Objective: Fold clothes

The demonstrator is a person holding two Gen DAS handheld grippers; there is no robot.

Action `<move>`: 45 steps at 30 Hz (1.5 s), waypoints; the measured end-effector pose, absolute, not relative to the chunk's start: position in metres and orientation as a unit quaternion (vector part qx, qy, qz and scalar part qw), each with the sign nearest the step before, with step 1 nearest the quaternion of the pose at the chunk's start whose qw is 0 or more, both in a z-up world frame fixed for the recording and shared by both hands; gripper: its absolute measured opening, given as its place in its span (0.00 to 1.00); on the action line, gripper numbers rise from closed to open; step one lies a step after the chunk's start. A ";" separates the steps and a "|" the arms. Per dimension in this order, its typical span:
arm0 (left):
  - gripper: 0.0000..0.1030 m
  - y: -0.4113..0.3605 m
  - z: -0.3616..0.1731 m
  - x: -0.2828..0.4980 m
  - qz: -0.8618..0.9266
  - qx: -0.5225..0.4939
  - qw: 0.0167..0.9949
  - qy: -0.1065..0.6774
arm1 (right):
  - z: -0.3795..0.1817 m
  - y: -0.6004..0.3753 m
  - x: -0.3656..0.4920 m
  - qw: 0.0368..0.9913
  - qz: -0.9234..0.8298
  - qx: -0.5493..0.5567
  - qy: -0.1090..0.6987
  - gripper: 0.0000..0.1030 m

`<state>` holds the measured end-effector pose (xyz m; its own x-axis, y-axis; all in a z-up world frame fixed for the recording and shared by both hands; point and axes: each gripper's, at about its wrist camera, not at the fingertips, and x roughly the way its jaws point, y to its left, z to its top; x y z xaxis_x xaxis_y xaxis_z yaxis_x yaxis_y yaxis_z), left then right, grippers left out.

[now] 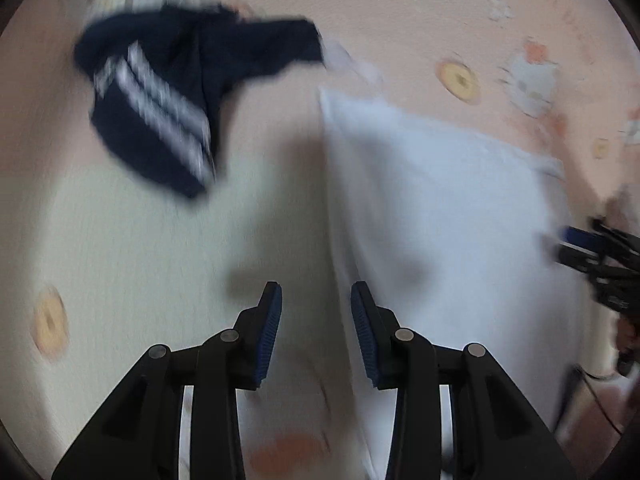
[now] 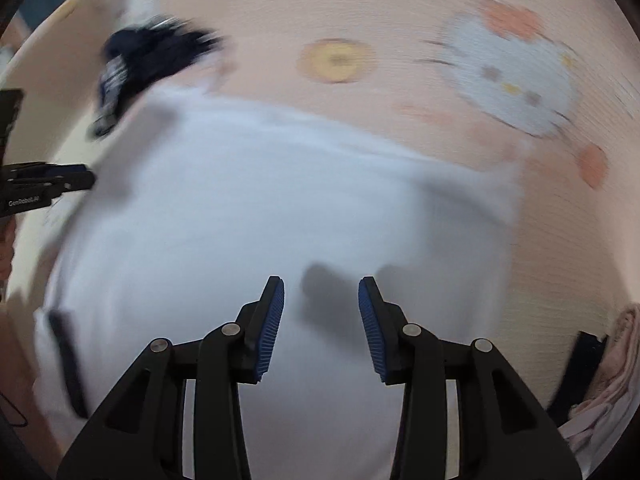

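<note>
Black two-finger left gripper (image 1: pixel 316 328) with blue ribbed pads is hovering released, grasping nothing, over the left edge of a flat white cloth garment (image 1: pixel 440 208). That garment is lying spread on a pink cartoon-print bedsheet (image 1: pixel 400 20). Over its middle, the matching right gripper (image 2: pixel 321 324) is hanging spread apart and empty. Farther off is lying a crumpled, blurred navy garment with white stripes (image 1: pixel 160 104), probably a jacket.
</note>
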<state>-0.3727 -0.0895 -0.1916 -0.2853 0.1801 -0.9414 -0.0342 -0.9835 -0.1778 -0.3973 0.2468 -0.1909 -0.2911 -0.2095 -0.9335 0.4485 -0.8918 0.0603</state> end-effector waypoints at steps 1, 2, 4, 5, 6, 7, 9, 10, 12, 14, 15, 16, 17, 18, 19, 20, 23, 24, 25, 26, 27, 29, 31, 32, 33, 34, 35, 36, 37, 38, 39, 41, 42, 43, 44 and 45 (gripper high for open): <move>0.37 -0.085 -0.192 -0.364 0.794 -0.601 0.072 -0.051 | -0.193 0.238 -0.392 0.213 -0.793 0.561 0.105 0.42; 0.37 -0.078 -0.194 -0.356 0.791 -0.606 0.077 -0.033 | -0.195 0.229 -0.387 0.219 -0.790 0.563 0.104 0.43; 0.37 -0.065 -0.197 -0.343 0.784 -0.613 0.095 -0.015 | -0.198 0.211 -0.376 0.231 -0.783 0.568 0.100 0.43; 0.37 -0.062 -0.199 -0.339 0.782 -0.613 0.111 -0.024 | -0.200 0.202 -0.371 0.237 -0.780 0.570 0.099 0.43; 0.37 -0.056 -0.202 -0.336 0.778 -0.616 0.121 -0.024 | -0.202 0.193 -0.366 0.243 -0.777 0.573 0.097 0.43; 0.36 -0.051 -0.205 -0.336 0.778 -0.617 0.122 -0.009 | -0.204 0.184 -0.361 0.249 -0.773 0.575 0.095 0.43; 0.29 -0.046 -0.207 -0.337 0.779 -0.615 0.122 0.006 | -0.207 0.167 -0.350 0.261 -0.766 0.580 0.092 0.43; 0.28 -0.047 -0.206 -0.337 0.779 -0.615 0.126 -0.004 | -0.209 0.158 -0.345 0.267 -0.763 0.582 0.090 0.43; 0.28 -0.056 -0.195 -0.337 0.782 -0.605 0.142 -0.048 | -0.213 0.140 -0.334 0.279 -0.756 0.586 0.087 0.43; 0.29 -0.059 -0.192 -0.338 0.783 -0.599 0.154 -0.069 | -0.216 0.122 -0.324 0.291 -0.748 0.590 0.083 0.43; 0.29 -0.056 -0.194 -0.339 0.779 -0.604 0.158 -0.066 | -0.216 0.124 -0.324 0.288 -0.750 0.590 0.076 0.43; 0.29 -0.052 -0.199 -0.340 0.774 -0.610 0.160 -0.059 | -0.216 0.127 -0.325 0.284 -0.753 0.590 0.069 0.43; 0.29 -0.045 -0.203 -0.340 0.772 -0.614 0.158 -0.042 | -0.215 0.130 -0.327 0.281 -0.755 0.589 0.062 0.43; 0.29 -0.038 -0.207 -0.341 0.771 -0.617 0.155 -0.020 | -0.215 0.134 -0.328 0.277 -0.757 0.589 0.055 0.43; 0.28 -0.032 -0.210 -0.340 0.771 -0.619 0.149 0.002 | -0.215 0.135 -0.328 0.276 -0.756 0.590 0.055 0.43; 0.28 -0.031 -0.211 -0.340 0.772 -0.620 0.143 0.012 | -0.216 0.136 -0.329 0.276 -0.755 0.592 0.057 0.43; 0.13 -0.038 -0.214 -0.342 0.770 -0.626 0.120 0.009 | -0.224 0.124 -0.330 0.266 -0.755 0.594 0.076 0.43; 0.11 -0.043 -0.214 -0.344 0.771 -0.628 0.108 0.007 | -0.223 0.125 -0.331 0.255 -0.758 0.594 0.085 0.43; 0.10 -0.048 -0.214 -0.344 0.771 -0.629 0.099 0.003 | -0.222 0.127 -0.331 0.242 -0.762 0.594 0.094 0.43; 0.10 -0.052 -0.214 -0.344 0.771 -0.630 0.091 -0.002 | -0.221 0.129 -0.332 0.229 -0.765 0.593 0.103 0.43; 0.10 -0.057 -0.213 -0.345 0.770 -0.631 0.093 -0.018 | -0.220 0.131 -0.332 0.217 -0.768 0.593 0.112 0.43; 0.11 -0.067 -0.211 -0.348 0.767 -0.631 0.102 -0.059 | -0.217 0.134 -0.332 0.207 -0.770 0.592 0.115 0.43; 0.11 -0.078 -0.209 -0.351 0.766 -0.625 0.108 -0.106 | -0.213 0.136 -0.332 0.219 -0.769 0.592 0.097 0.43; 0.14 -0.080 -0.209 -0.353 0.765 -0.624 0.111 -0.119 | -0.211 0.138 -0.331 0.225 -0.769 0.592 0.088 0.43; 0.17 -0.080 -0.210 -0.356 0.765 -0.621 0.116 -0.127 | -0.210 0.136 -0.331 0.227 -0.770 0.590 0.087 0.43; 0.27 -0.078 -0.210 -0.360 0.766 -0.617 0.123 -0.135 | -0.209 0.134 -0.331 0.231 -0.771 0.587 0.087 0.43; 0.32 -0.076 -0.210 -0.364 0.766 -0.613 0.130 -0.143 | -0.208 0.130 -0.331 0.237 -0.772 0.583 0.085 0.43; 0.32 -0.071 -0.212 -0.367 0.769 -0.611 0.129 -0.135 | -0.209 0.127 -0.331 0.243 -0.772 0.582 0.080 0.43; 0.32 -0.064 -0.215 -0.369 0.773 -0.610 0.124 -0.120 | -0.210 0.123 -0.331 0.250 -0.771 0.581 0.074 0.44; 0.27 -0.057 -0.217 -0.371 0.776 -0.610 0.119 -0.106 | -0.212 0.118 -0.332 0.250 -0.770 0.582 0.076 0.44; 0.19 -0.055 -0.219 -0.368 0.780 -0.609 0.113 -0.089 | -0.215 0.113 -0.333 0.249 -0.770 0.583 0.079 0.44; 0.05 -0.053 -0.222 -0.363 0.784 -0.608 0.105 -0.064 | -0.214 0.114 -0.336 0.240 -0.773 0.581 0.081 0.44; 0.03 -0.057 -0.222 -0.364 0.781 -0.612 0.100 -0.069 | -0.213 0.115 -0.337 0.235 -0.775 0.580 0.082 0.44; 0.03 -0.062 -0.223 -0.366 0.778 -0.617 0.091 -0.076 | -0.212 0.116 -0.339 0.231 -0.777 0.580 0.083 0.44; 0.03 -0.067 -0.221 -0.369 0.778 -0.617 0.086 -0.085 | -0.212 0.117 -0.340 0.226 -0.779 0.579 0.084 0.44; 0.03 -0.071 -0.219 -0.373 0.779 -0.615 0.081 -0.094 | -0.211 0.118 -0.341 0.221 -0.781 0.578 0.085 0.44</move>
<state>-0.3730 -0.0711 -0.2189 -0.2311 0.2421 -0.9423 -0.0116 -0.9692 -0.2462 -0.3412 0.1176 -0.2109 -0.2342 -0.2474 -0.9402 0.4439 -0.8876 0.1230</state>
